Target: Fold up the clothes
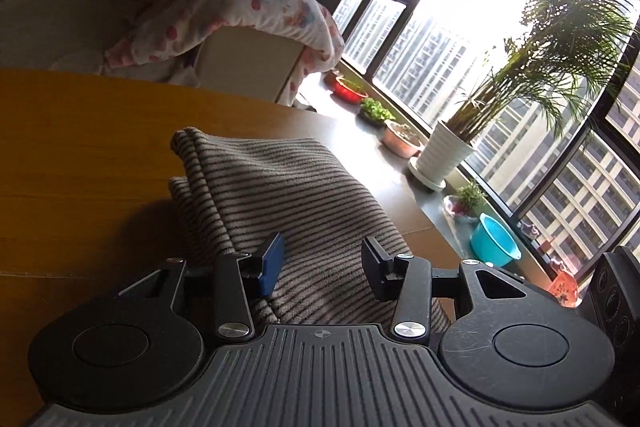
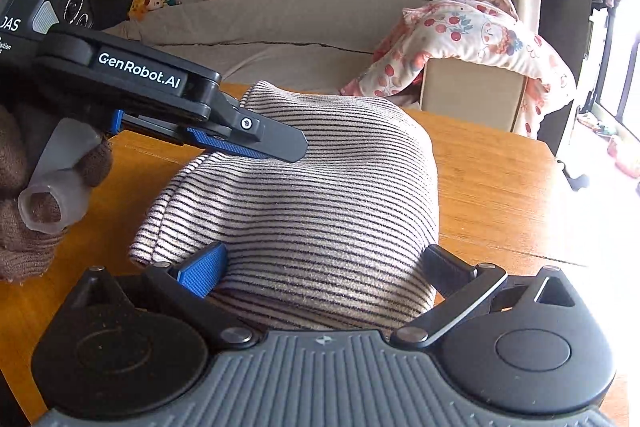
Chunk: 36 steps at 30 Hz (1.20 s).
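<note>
A folded beige garment with thin dark stripes point(image 1: 288, 195) lies on the wooden table point(image 1: 80, 155). My left gripper point(image 1: 322, 265) hovers open just over its near part, with striped cloth showing in the gap between the blue pad and the black finger. In the right wrist view the same garment point(image 2: 320, 211) bulges in a rounded stack. My right gripper point(image 2: 326, 269) is open wide, one finger on each side of the garment's near end. The left gripper point(image 2: 280, 147) reaches in from the upper left, with its tips over the garment's far left fold.
A hand in a brown knit glove point(image 2: 16, 187) holds the left gripper's handle. Behind the table stand a sofa point(image 2: 260, 27) and a box draped with a floral blanket point(image 2: 472, 35). Potted plants point(image 1: 444, 151) and a teal basin point(image 1: 494, 241) line the window sill past the table's right edge.
</note>
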### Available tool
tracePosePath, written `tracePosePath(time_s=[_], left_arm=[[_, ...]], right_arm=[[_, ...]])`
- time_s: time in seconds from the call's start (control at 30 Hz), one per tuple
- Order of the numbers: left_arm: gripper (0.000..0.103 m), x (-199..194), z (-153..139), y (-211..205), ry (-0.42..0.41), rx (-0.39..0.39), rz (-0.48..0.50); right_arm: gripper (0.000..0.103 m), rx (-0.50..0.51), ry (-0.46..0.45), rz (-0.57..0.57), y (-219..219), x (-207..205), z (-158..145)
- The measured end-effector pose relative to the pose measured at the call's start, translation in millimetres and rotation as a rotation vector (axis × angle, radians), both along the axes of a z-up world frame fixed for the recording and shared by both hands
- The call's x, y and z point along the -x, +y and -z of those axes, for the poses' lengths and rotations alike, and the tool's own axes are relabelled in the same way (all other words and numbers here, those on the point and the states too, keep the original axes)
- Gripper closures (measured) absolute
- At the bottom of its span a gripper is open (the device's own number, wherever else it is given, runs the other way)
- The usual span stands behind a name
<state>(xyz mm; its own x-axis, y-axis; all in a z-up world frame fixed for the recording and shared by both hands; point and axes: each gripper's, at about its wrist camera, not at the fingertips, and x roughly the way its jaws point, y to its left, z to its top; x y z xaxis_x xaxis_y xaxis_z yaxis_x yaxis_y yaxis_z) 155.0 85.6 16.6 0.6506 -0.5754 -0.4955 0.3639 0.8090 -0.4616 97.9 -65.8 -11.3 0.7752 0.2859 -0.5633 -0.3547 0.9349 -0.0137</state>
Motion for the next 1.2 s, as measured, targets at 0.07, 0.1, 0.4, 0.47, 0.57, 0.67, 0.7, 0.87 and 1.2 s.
tracePosePath(time_s=[0.07,0.1,0.4,0.47,0.57,0.67,0.7,0.87,1.2], left_arm=[[0.055,0.8,-3.0,1.3,0.001,0.015,-0.003],[0.052,1.3,-6.0,2.3,0.002,0.028,-0.005],[0.028,-47.2,-24.0,1.2,-0.013,0.023,-0.072],[0.030,-65.0,-6.5,1.5,0.030,-0.014,-0.101],[0.030,-72.5,8.6,5.7,0.027,0.010,-0.117],[0.030,-71.7,6.1,4.2,0.014,-0.019,-0.110],[0.030,-69.6,2.8,4.0,0.007,-0.036,-0.113],[0.012,-27.6,-20.9,4.2,-0.037,-0.112,-0.141],[0.043,11.4,-0.4,6.3,0.026,-0.071,-0.078]], right_arm=[[0.000,-0.003,-0.001,0.000,-0.2,2.1,0.0],[0.000,-0.004,-0.002,0.000,-0.3,3.1,0.0],[0.000,-0.013,-0.012,0.003,-0.5,9.9,1.1],[0.000,-0.008,-0.019,0.004,0.8,11.7,1.3],[0.000,-0.009,-0.021,0.007,1.3,11.4,1.7],[0.000,-0.007,-0.020,0.007,2.0,10.7,1.9],[0.000,-0.006,-0.020,0.007,2.2,10.6,1.9],[0.000,-0.014,-0.017,0.009,1.7,9.9,2.7],[0.000,-0.046,-0.006,0.018,-2.6,7.5,3.5]])
